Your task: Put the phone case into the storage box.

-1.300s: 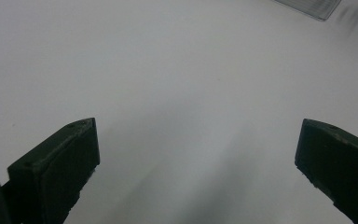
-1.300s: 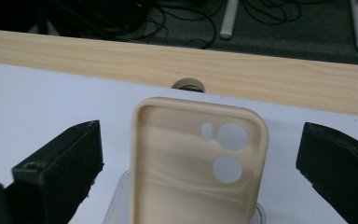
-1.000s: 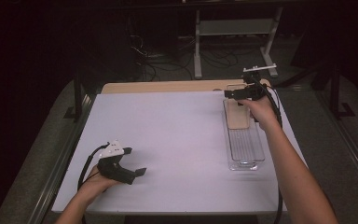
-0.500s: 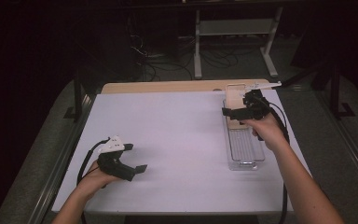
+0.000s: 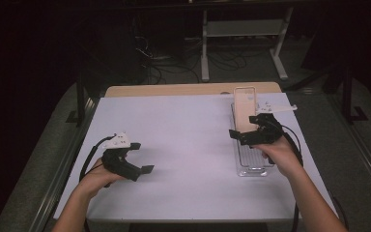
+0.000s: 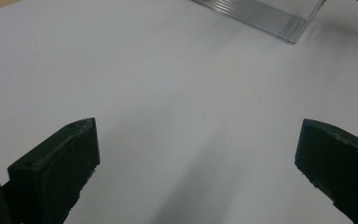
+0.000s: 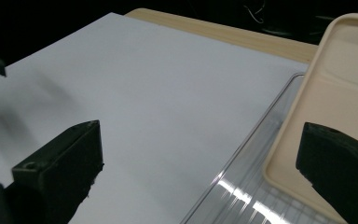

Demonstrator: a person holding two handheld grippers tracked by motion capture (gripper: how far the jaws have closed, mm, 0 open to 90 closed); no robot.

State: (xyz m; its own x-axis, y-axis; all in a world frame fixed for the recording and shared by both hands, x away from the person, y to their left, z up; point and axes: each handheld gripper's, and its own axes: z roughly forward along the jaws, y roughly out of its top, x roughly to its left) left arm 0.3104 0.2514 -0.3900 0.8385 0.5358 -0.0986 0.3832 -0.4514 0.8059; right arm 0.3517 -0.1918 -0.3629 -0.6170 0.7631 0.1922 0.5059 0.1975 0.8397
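White sheeting [image 5: 188, 145] is seen covering the table, with a strip of bare wood [image 5: 174, 90] along the far edge and a dark room with cables and a metal stand beyond. A clear plastic tray [image 5: 251, 166] is laid lengthwise at the right side of the sheet; a beige phone case [image 5: 244, 113] is propped in its far end, tilted against the tray. The right gripper [image 5: 244, 137] is held over the tray's middle, just in front of the case. In the right gripper view its jaws are spread wide, with nothing gripped between them; one jaw is seen over the sheet, the other over the case [image 7: 335, 93] and tray [image 7: 242, 186]. The left gripper [image 5: 142, 170] is held low at the near left, well apart from the tray. Its jaws are likewise wide apart and empty over bare sheet [image 6: 168, 93]. No legible writing or brand mark is found.
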